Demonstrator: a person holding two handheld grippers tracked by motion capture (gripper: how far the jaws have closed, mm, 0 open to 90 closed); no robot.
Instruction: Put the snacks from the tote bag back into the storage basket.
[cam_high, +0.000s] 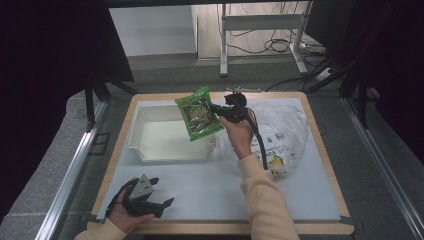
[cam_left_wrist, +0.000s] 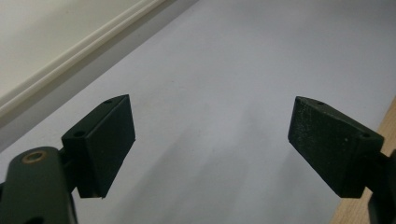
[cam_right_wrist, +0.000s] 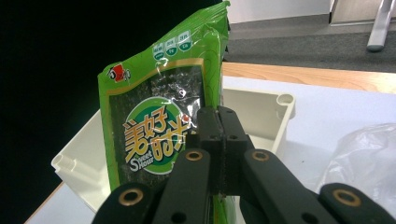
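Over the grey counter (cam_high: 210, 185), my right gripper (cam_right_wrist: 219, 140) clamps a green seaweed packet (cam_right_wrist: 159, 121) above the white plastic tray (cam_high: 150, 135); my left gripper (cam_left_wrist: 210, 140) gapes wide near the front-left corner.

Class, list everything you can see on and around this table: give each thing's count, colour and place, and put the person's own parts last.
Snack packet: one, green, held up over the tub's right end.
Tub: one, white, open, left half of the mat.
Plastic bag: one, clear, crumpled, right side of the mat.
Mat: one, pale grey, on the wooden table.
Desk frame: one, white, on the floor beyond.
Right gripper: black, clamped on the packet's edge.
Left gripper: black, jaws wide apart, near corner.
Sleeves: cream.
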